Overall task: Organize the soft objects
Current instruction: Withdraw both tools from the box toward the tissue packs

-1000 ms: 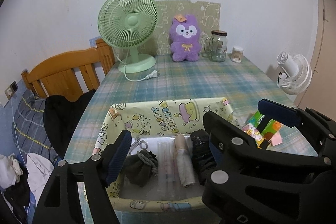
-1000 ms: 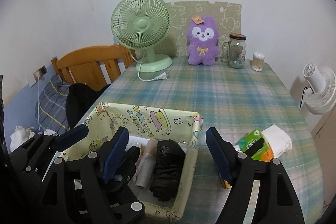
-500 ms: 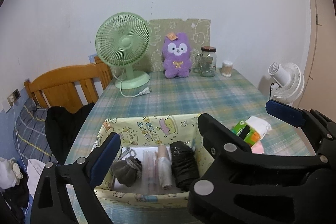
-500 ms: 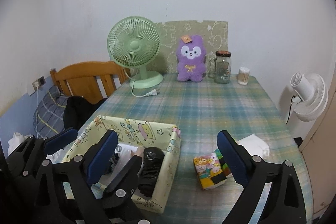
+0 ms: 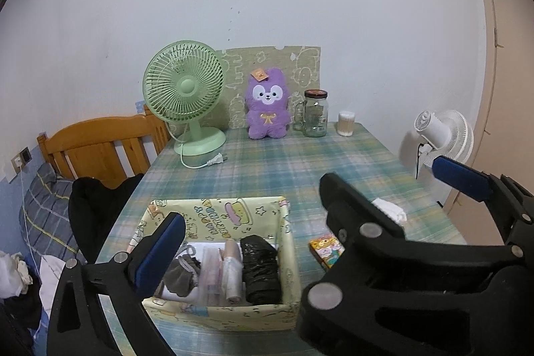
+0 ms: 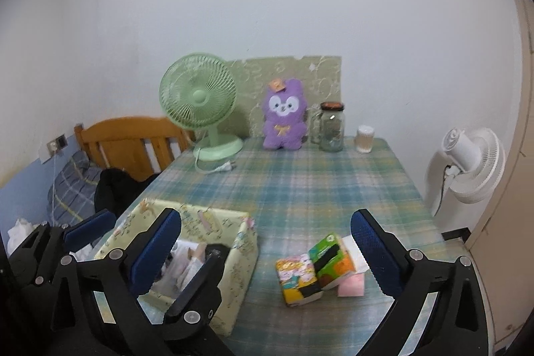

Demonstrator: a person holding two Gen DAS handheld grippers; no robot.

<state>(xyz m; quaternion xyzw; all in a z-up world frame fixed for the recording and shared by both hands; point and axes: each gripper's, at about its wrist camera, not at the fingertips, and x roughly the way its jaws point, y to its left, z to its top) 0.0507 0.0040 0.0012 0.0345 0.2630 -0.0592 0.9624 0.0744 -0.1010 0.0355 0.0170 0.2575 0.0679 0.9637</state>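
Note:
A yellow cartoon-print box [image 5: 217, 216] sits at the near left of the plaid table [image 5: 267, 169]. It holds a grey sock bundle [image 5: 182, 277], a pale plastic roll [image 5: 232, 272] and a black bundle [image 5: 258, 269]. Right of the box [image 6: 240, 259] lie a cartoon tissue pack [image 6: 297, 276], a green pack [image 6: 333, 259] and a pink piece [image 6: 350, 286]. A purple plush [image 5: 267, 104] sits at the far edge. My left gripper [image 5: 267, 222] and right gripper [image 6: 265, 219] hang side by side, above and short of the box. Their jaws are opening with nothing between them.
At the back stand a green fan [image 5: 187, 99] with its loose plug, a glass jar [image 5: 315, 114] and a cotton-swab pot [image 5: 346, 123]. A white fan [image 6: 467, 162] stands off the right edge. A wooden headboard [image 5: 100, 145], a black garment [image 5: 96, 209] and bedding are on the left.
Both grippers have drawn back and upward from the box, and their jaws have spread wider. More of the table and the tissue packs now show.

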